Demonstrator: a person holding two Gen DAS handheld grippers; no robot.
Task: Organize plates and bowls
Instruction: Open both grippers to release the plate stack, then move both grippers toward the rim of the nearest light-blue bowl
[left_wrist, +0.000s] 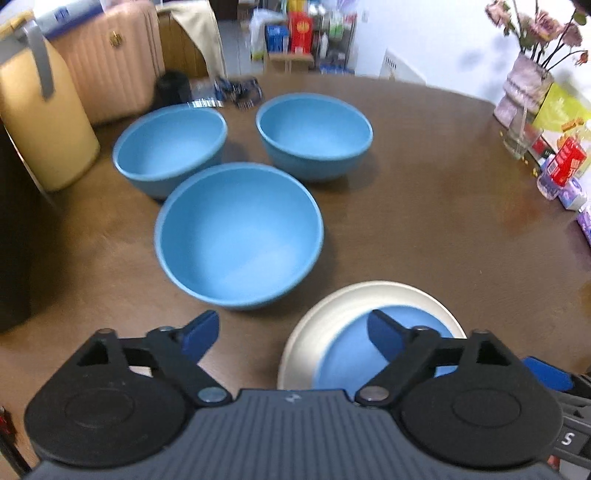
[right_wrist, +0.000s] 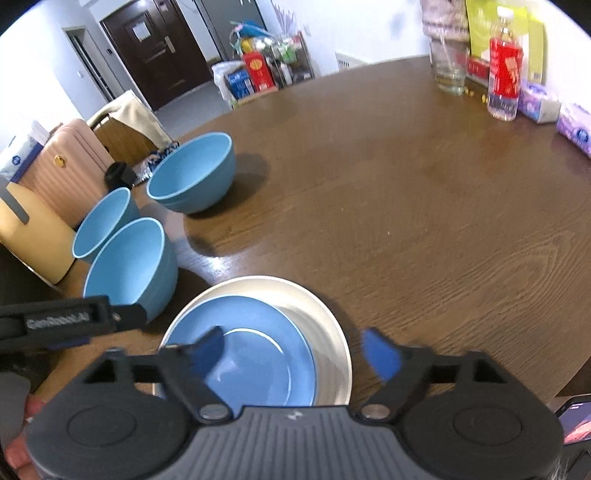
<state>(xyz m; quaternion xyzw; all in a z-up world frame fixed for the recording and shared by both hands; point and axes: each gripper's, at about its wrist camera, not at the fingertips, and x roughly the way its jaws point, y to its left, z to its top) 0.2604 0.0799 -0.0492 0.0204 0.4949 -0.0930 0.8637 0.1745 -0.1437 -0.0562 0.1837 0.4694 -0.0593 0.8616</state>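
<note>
Blue plate: lies inside white plate, near table edge. Blue bowls, three: nearest, back left, back right; upright, separate, beyond the plates. Left gripper: jaws apart, holding nothing. Right gripper: jaws apart over the plates, holding nothing.

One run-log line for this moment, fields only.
left gripper: open, empty | right gripper: open, empty | blue plate: on white plate | three bowls: unstacked on table
</note>
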